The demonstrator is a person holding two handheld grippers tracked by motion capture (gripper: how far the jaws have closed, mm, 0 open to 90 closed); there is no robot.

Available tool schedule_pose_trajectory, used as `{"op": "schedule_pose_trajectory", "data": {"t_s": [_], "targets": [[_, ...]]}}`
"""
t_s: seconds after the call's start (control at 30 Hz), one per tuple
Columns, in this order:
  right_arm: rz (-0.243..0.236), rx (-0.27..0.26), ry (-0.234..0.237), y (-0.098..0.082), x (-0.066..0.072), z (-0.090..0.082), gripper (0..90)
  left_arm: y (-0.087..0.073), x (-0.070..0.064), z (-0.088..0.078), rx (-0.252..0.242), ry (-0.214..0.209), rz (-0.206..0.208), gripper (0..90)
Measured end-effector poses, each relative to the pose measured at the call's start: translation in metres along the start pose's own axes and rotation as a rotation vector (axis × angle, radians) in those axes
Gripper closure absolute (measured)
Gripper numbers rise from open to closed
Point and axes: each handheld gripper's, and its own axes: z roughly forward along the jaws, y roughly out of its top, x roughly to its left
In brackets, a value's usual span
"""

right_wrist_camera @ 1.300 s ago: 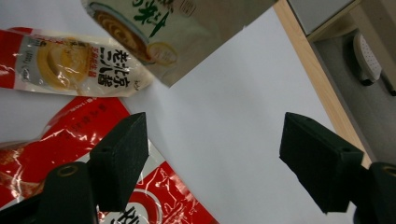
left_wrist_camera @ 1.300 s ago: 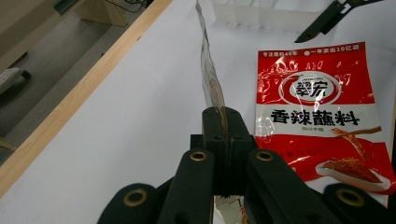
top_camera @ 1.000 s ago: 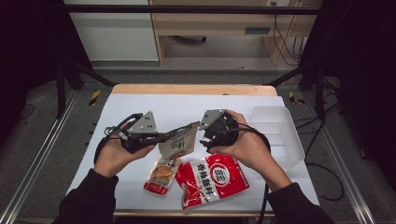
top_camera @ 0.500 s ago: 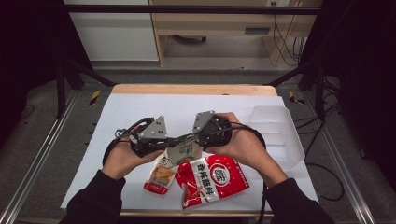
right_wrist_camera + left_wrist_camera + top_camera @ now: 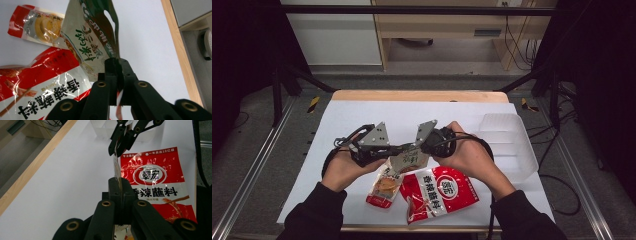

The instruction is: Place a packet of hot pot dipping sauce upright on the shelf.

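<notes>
A beige and green snack packet (image 5: 408, 160) hangs between my two grippers above the table's middle. My left gripper (image 5: 393, 150) is shut on its left edge, and my right gripper (image 5: 413, 148) is shut on its right edge. In the left gripper view the packet (image 5: 116, 167) runs edge-on from my jaw tips (image 5: 119, 182) to the right gripper (image 5: 120, 143) beyond. In the right gripper view the packet (image 5: 92, 42) rises from the shut jaw tips (image 5: 117, 62), its printed face bent.
A large red packet (image 5: 439, 192) lies flat under the hands near the front edge. A small red and clear packet (image 5: 384, 187) lies to its left. A clear plastic tray (image 5: 507, 142) stands at the right. The wooden table edge (image 5: 417, 95) runs along the back.
The two grippers have come closer together, and the packet between them has slackened and bent. Over the last half second little has moved.
</notes>
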Motion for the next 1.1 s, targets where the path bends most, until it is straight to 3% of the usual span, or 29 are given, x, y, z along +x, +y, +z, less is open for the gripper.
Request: {"op": "schedule_pose_trajectory", "data": {"t_s": [0.27,0.8,0.87,1.1], "targets": [[0.034,0.01,-0.002,0.006,0.001,-0.005,89.8,-0.004,0.005,-0.001,-0.03,0.016,-0.032,90.0],[0.035,0.031,-0.014,0.011,-0.005,-0.013,90.0,-0.006,0.004,0.001,-0.066,0.041,-0.061,87.6],[0.025,0.036,-0.017,0.011,-0.007,-0.014,90.0,-0.007,0.003,0.0,-0.078,0.059,-0.063,80.5],[0.034,0.049,-0.057,0.008,-0.019,-0.028,90.0,-0.022,-0.003,-0.006,-0.147,0.134,-0.116,39.2]]}}
